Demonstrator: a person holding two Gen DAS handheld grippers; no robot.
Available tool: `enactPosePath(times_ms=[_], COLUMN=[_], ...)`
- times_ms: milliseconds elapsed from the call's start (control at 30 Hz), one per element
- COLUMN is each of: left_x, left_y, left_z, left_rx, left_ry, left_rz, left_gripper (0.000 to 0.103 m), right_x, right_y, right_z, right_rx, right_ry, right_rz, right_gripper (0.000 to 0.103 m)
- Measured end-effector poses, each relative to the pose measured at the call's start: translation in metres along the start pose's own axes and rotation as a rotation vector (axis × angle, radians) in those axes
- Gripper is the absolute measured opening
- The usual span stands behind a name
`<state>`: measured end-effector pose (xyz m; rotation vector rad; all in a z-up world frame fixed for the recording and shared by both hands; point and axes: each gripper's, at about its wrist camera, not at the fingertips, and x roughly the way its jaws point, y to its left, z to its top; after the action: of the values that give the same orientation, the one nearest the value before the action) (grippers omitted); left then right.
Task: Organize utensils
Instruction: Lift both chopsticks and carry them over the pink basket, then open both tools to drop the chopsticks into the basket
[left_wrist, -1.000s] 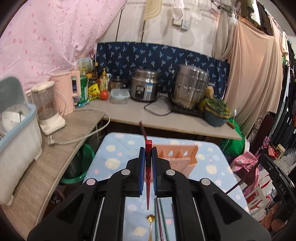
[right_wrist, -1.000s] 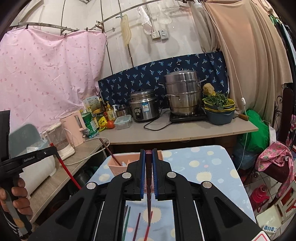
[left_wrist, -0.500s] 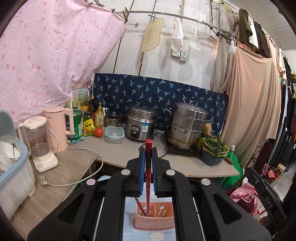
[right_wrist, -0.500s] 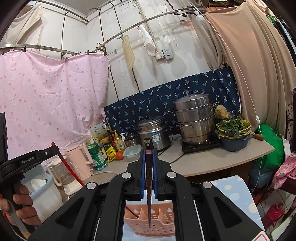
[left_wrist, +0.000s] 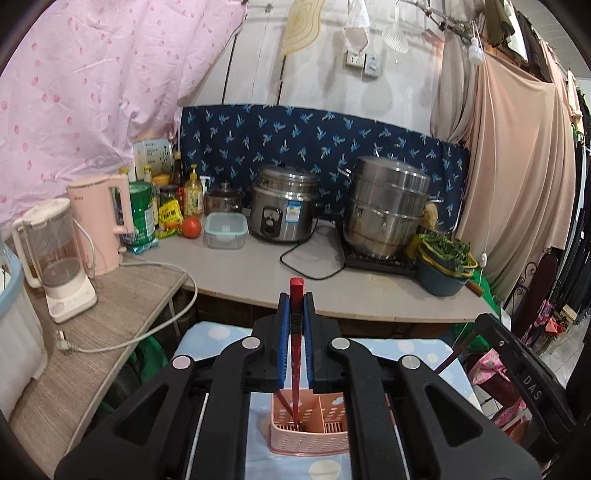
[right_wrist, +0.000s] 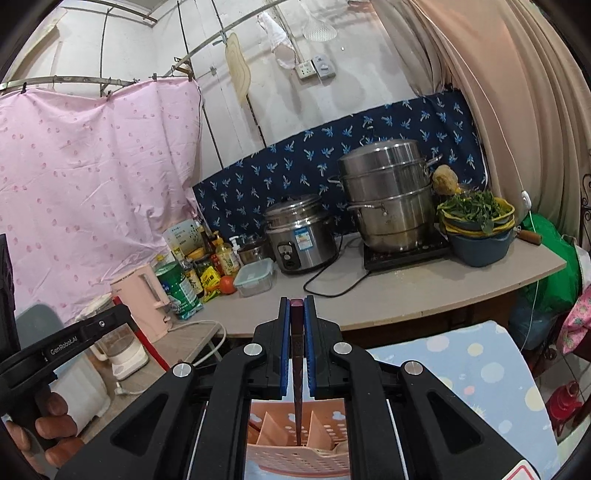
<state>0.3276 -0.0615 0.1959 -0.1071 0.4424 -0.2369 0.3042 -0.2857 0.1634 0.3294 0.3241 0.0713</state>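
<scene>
My left gripper (left_wrist: 295, 301) is shut on a red chopstick (left_wrist: 295, 354) held upright, its tip down in the left compartment of the pink utensil basket (left_wrist: 310, 439), where another red chopstick (left_wrist: 282, 400) leans. My right gripper (right_wrist: 296, 304) is shut on a dark maroon chopstick (right_wrist: 297, 376), also upright, its tip inside the same pink basket (right_wrist: 295, 458), which shows below in the right wrist view. The basket stands on a blue dotted tablecloth (right_wrist: 476, 369). The left gripper's body and the hand holding it show at the left of the right wrist view (right_wrist: 66, 343).
A counter (left_wrist: 258, 273) behind holds a rice cooker (left_wrist: 284, 206), steel steamer pot (left_wrist: 384, 206), bowl of greens (left_wrist: 443, 266), food box (left_wrist: 225, 230), bottles, a pink kettle (left_wrist: 99, 221) and a blender (left_wrist: 55, 258). Clothes hang at the right.
Both grippers have tilted up and come over the basket. The chopsticks that pointed at the cloth now stand with their tips inside the basket.
</scene>
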Motion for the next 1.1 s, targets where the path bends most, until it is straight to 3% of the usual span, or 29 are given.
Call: enactPosePath(times_ms=[267,400,433,533,800,1100], left_x=[0.014,0.014,0.013,0.008,-0.012,-0.041], left_y=[0.002,0.006,0.007,0.010,0.013,0.010], left_z=[-0.018,-0.024,-0.025,-0.028,-0.040,-0.075], left_rx=[0.011,-0.004,-0.002,-0.009,0.011,0.072], left_ry=[0.045,0.061,0.062,0.061,0.067,0.115], left_rz=[0.013,0.000,0.001,0.008,0.025,0.091], left_gripper=[0.007,0.009,0.012,0.036,0.037,0.038], right_x=[0.013,0.008,0.005,-0.004,-0.033,-0.072], right_y=[-0.006,-0.007,-0.009,-0.011,-0.005,0.013], right_z=[-0.023,-0.026,-0.027,-0.027,-0.038,-0.077], right_rx=[-0.002,-0.001,0.003,0.011,-0.026,-0.098], right_ry=[0.063,0.060,0.057,0.044,0.053,0.124], right_rz=[0.000,-0.007,-0.009,-0.012,-0.025,-0.047], right_gripper=[0.008,0.019,0.026,0.036,0.036,0.036])
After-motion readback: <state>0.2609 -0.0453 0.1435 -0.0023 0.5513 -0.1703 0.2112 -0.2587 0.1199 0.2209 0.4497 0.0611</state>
